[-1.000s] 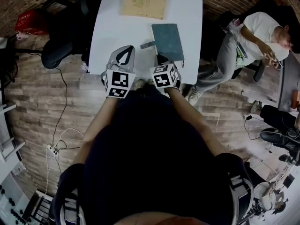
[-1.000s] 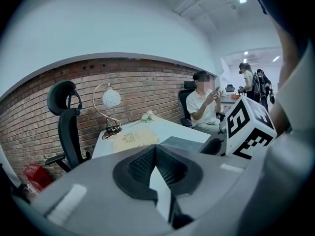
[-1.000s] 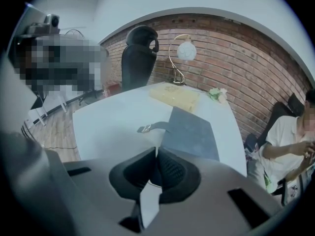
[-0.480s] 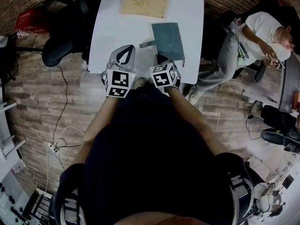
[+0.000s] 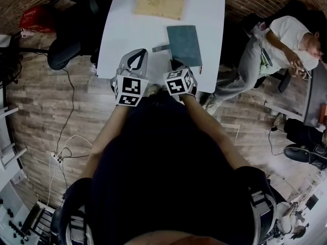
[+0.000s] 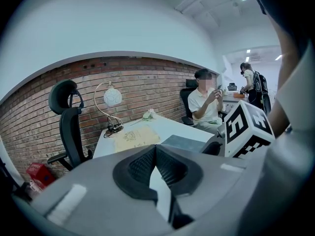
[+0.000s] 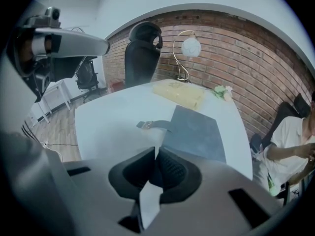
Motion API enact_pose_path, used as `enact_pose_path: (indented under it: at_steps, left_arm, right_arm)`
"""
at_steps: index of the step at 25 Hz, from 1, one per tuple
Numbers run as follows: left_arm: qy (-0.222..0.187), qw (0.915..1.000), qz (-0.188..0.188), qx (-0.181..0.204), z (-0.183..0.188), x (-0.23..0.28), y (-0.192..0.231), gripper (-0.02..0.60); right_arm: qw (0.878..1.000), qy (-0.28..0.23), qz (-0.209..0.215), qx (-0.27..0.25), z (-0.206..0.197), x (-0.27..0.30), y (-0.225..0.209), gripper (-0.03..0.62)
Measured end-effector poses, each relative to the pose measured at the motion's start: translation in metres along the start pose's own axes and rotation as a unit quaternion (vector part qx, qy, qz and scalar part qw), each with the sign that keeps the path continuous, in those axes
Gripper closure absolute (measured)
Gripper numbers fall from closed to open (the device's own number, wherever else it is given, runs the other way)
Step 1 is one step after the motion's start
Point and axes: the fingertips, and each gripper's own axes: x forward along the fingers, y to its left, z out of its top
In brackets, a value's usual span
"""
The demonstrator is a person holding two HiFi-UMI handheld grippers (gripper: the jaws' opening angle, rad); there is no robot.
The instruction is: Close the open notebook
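Table (image 5: 127, 29): a white top is standing on a wood floor by a brick wall, and you are standing at its near edge.
Seated person (image 5: 276, 45): someone in a white shirt is sitting off the table's right side, well apart from the work.
Chair (image 7: 142, 48): a black office chair is standing off the table's left side.
Booklet (image 5: 158, 2): a tan booklet is lying flat at the far end of the table, apart from the notebook.
Notebook (image 5: 185, 45): the dark teal notebook is lying flat on the right part of the table, near the near edge, and its cover is showing closed.
Left gripper (image 6: 155, 146): you are holding it over the near edge, left of the notebook and clear of it. Its fingertips are meeting with nothing between them.
Right gripper (image 7: 155, 150): you are holding it just beside the left one, pointing down at the notebook's near left corner. Its fingers are pressed together and empty. Whether it is touching the cover cannot be told.
Lamp (image 7: 189, 48): a globe lamp on a curved stem is standing at the far edge, by the wall.
Strap (image 5: 161, 48): the notebook's strap is lying loose on the table, reaching out from its left edge.
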Motion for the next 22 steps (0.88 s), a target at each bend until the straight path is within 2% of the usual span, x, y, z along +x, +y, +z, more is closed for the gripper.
enact_pose_path:
  at_steps: [7, 13, 17, 22]
  left_arm:
    - [-0.004, 1.0000, -0.003, 0.004, 0.005, 0.003, -0.006, 0.575]
    - [-0.019, 0.9997, -0.014, 0.010, 0.018, 0.012, -0.014, 0.575]
    - [-0.042, 0.9987, -0.024, 0.018, 0.040, 0.019, -0.022, 0.575]
    - [-0.097, 0.9937, -0.039, 0.042, 0.088, 0.025, -0.032, 0.575]
  right_arm:
    - [0.999, -0.034, -0.009, -0.006, 0.012, -0.009, -0.007, 0.572]
    - [0.995, -0.082, -0.050, 0.024, 0.033, -0.038, -0.037, 0.574]
    - [0.986, -0.131, -0.082, 0.065, 0.054, -0.070, -0.064, 0.574]
    - [0.966, -0.204, -0.129, 0.097, 0.079, -0.118, -0.105, 0.582]
